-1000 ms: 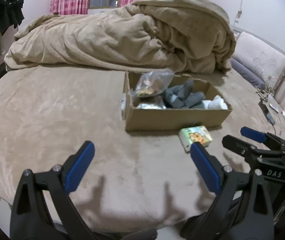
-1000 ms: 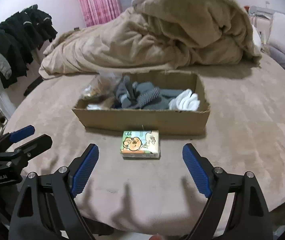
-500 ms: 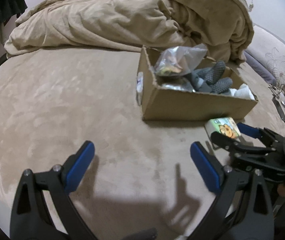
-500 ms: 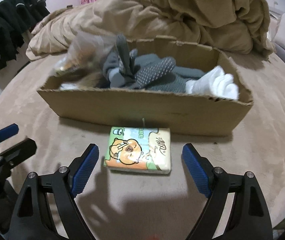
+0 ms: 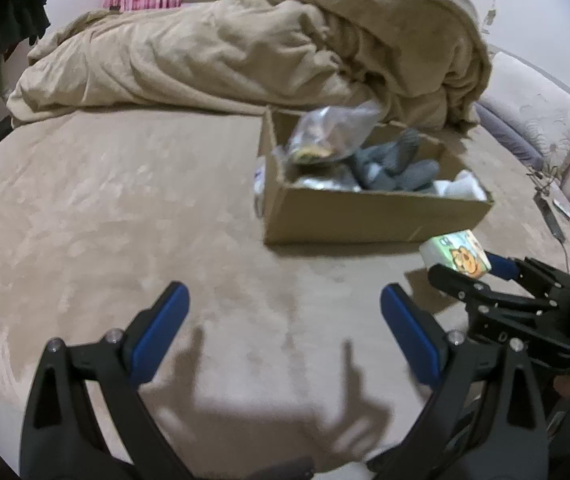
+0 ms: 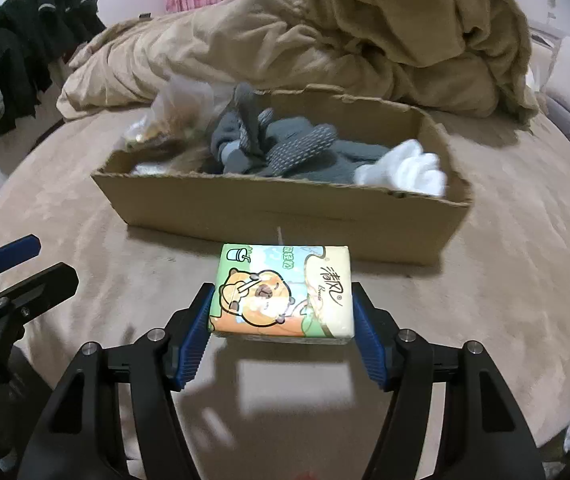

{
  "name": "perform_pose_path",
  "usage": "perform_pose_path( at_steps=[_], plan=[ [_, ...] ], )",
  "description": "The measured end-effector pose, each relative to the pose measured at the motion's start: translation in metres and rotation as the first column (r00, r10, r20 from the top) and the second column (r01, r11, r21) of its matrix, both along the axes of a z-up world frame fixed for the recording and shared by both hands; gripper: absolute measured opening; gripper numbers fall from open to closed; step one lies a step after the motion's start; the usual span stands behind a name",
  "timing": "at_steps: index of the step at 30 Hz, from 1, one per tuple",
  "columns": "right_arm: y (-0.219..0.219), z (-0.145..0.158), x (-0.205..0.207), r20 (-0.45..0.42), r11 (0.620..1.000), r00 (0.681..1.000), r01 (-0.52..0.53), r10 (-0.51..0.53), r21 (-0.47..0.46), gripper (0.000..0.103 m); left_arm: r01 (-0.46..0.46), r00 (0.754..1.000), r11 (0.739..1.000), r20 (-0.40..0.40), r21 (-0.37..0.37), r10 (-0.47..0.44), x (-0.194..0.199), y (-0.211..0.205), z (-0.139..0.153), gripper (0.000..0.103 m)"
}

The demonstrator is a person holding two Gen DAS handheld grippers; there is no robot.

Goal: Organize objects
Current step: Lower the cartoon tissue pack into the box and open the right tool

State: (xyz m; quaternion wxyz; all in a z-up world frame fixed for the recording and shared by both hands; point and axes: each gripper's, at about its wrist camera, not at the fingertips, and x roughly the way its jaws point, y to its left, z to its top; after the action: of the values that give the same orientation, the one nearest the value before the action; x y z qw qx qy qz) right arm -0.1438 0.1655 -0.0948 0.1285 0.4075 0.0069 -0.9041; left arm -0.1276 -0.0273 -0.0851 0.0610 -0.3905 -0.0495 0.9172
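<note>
A tissue pack (image 6: 283,292) with a cartoon bear print is held between the blue pads of my right gripper (image 6: 281,334), lifted a little above the bed, its shadow below it. It also shows in the left wrist view (image 5: 457,256). Just behind it stands an open cardboard box (image 6: 285,212) holding grey socks (image 6: 281,148), a white sock roll (image 6: 405,170) and a clear plastic bag (image 6: 173,116). My left gripper (image 5: 285,328) is open and empty, over bare bed to the left of the box (image 5: 365,220).
A bunched beige duvet (image 5: 245,48) lies behind the box. Dark clothes (image 6: 25,40) hang at the far left. A pillow (image 5: 537,108) and cables (image 5: 549,200) lie at the right edge of the bed.
My right gripper moved forward around the tissue pack, closed on it and raised it off the bed. My left gripper stayed open and shifted only slightly.
</note>
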Motion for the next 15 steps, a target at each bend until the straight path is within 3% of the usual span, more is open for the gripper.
perform_pose_path(
  at_steps=[7,15],
  plan=[
    [0.017,0.045,0.022,-0.046,0.999,0.999,0.012,-0.015,-0.046,0.068,0.011,1.000,1.000,-0.014,0.006,-0.011,0.013,0.010,0.027,0.098],
    [0.032,0.099,0.036,-0.121,0.996,0.992,0.032,-0.043,-0.089,0.068,0.026,0.995,1.000,-0.094,0.011,-0.025,0.024,0.012,0.073,0.098]
  ],
)
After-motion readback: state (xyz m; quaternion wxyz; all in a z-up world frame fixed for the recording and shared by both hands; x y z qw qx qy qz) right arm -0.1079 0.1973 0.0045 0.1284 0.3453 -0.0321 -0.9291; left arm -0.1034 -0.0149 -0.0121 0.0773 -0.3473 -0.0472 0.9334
